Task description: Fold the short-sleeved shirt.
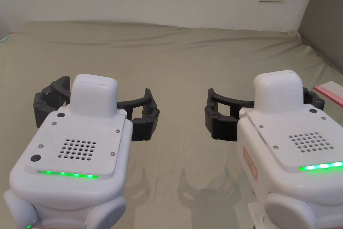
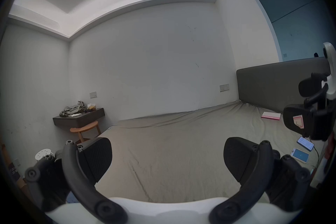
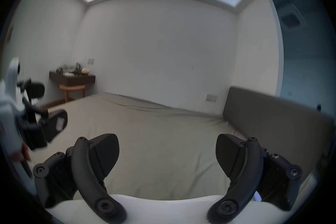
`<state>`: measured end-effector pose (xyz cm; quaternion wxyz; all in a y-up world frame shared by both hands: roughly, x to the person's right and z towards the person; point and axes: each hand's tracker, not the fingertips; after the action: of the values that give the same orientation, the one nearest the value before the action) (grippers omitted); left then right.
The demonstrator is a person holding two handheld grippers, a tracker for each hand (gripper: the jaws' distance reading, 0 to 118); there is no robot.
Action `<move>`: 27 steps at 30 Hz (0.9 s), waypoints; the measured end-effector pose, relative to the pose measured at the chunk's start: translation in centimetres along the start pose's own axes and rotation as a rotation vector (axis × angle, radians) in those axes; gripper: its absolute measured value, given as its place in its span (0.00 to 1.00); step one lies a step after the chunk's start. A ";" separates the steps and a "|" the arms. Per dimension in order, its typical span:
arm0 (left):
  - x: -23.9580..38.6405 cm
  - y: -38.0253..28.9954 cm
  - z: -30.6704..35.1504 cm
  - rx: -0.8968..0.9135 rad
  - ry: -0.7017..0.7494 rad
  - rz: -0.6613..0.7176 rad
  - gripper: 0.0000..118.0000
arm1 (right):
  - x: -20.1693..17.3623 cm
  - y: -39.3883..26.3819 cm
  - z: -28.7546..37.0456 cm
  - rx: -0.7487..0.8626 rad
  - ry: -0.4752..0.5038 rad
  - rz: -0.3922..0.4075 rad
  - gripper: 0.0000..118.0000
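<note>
Left gripper (image 1: 96, 105), lower left of the head view: jaws spread wide, nothing between them. Right gripper (image 1: 264, 112), lower right of the head view: jaws likewise spread wide and holding nothing. Both hang above the bed sheet (image 1: 174, 65), side by side and apart from each other.

In the left gripper view, a pink-and-white flat box (image 2: 271, 115) lies on the sheet at right centre, near the headboard (image 2: 272, 86). Two phones (image 2: 299, 155) lie at the lower right. A crumpled grey garment (image 2: 72, 109) sits on the wall shelf (image 2: 80, 119) at left centre; whether it is the short-sleeved shirt cannot be told.
</note>
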<state>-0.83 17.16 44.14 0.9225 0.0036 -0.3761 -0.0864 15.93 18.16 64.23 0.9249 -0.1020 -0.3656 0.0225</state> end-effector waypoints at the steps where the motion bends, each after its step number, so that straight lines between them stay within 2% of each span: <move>1: 0.1 -0.1 0.1 0.005 0.002 0.000 1.00 | -0.2 0.4 0.0 -0.040 -0.043 -0.033 0.94; 5: -0.1 0.1 0.1 0.011 0.004 -0.003 1.00 | -0.4 2.0 -0.4 -0.178 -0.101 -0.060 0.94; 9: -0.2 0.5 -0.1 0.015 -0.005 -0.001 1.00 | -0.6 2.7 -0.7 -0.249 -0.123 -0.035 0.94; 13: -0.3 0.7 -0.2 0.018 -0.008 -0.003 1.00 | -1.1 2.1 -0.4 -0.216 -0.150 -0.016 0.94; 18: -0.6 0.7 -0.4 0.017 -0.008 -0.003 1.00 | -0.9 1.4 -0.7 -0.183 -0.129 -0.010 0.94; 20: -0.7 1.0 -0.3 0.017 -0.006 -0.003 1.00 | -1.5 1.2 -1.2 -0.209 -0.170 0.020 0.94; 22: -0.9 0.8 -0.4 0.014 -0.005 -0.004 1.00 | -1.2 0.8 -1.0 -0.201 -0.140 0.005 0.94; 24: -0.9 0.9 -0.4 0.010 -0.001 -0.004 1.00 | -1.0 0.9 -0.8 -0.237 -0.064 -0.020 0.94; 27: -1.0 0.9 -0.5 0.003 0.000 -0.001 1.00 | -0.7 1.0 -0.5 -0.229 -0.063 -0.039 0.94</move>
<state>-1.05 18.22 43.13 0.9225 0.0053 -0.3762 -0.0863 15.82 18.99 63.17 0.8956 -0.1989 -0.3964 -0.0342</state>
